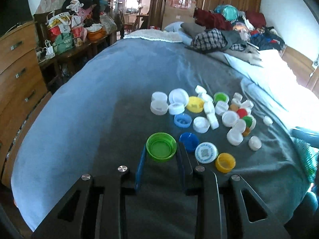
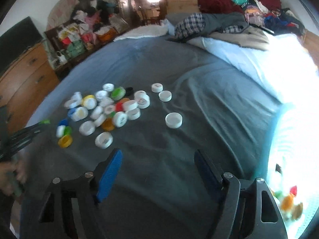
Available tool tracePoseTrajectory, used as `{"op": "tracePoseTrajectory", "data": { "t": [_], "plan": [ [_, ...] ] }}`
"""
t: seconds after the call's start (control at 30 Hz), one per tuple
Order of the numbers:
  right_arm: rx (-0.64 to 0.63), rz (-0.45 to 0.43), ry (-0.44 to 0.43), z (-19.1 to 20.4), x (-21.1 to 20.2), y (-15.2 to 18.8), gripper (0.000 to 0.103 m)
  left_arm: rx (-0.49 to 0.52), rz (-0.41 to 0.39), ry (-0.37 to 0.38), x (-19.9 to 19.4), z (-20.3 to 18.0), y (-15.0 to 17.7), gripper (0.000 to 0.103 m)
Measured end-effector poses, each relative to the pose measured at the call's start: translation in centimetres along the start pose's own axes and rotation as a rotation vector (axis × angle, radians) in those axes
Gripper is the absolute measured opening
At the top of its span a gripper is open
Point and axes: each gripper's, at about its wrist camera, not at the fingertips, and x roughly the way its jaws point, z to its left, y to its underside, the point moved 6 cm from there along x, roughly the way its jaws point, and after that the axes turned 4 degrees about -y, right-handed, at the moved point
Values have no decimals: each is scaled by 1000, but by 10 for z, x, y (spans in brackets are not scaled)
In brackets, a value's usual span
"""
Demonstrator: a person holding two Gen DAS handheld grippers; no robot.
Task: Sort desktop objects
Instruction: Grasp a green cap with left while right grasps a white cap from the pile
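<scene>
Green cap (image 1: 161, 147) sits in my left gripper (image 1: 161, 157), jaws closed on its sides, just above the blanket (image 1: 79, 109) near its front edge. I fear the shallow rim popping free. My right gripper (image 2: 157, 171) hangs open, empty.

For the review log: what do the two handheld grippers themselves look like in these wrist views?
Both match: the left gripper and the right gripper have matte black linkage arms with cut-out slots and round silver pivot bolts, and each carries two flat fingers faced with blue textured pads. No cables or printed markings are visible.
</scene>
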Motion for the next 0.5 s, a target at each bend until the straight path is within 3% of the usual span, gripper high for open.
{"op": "tracePoseTrajectory", "data": {
  "t": [0.23, 0.37, 0.47, 0.5],
  "plan": [
    [45, 18, 76, -31, 67, -24, 72, -16, -10, 6, -4, 2, -10, 25],
    [40, 31, 91, -39, 83, -24, 68, -20, -2, 9, 2, -1, -11, 25],
    [14, 35, 82, -37, 90, -23, 56, -14, -3, 16, 2, -8, -12, 25],
    [6, 36, 79, -36, 90, -23, 42, -12, -5, 20, 0, -10, -13, 25]
  ]
}}
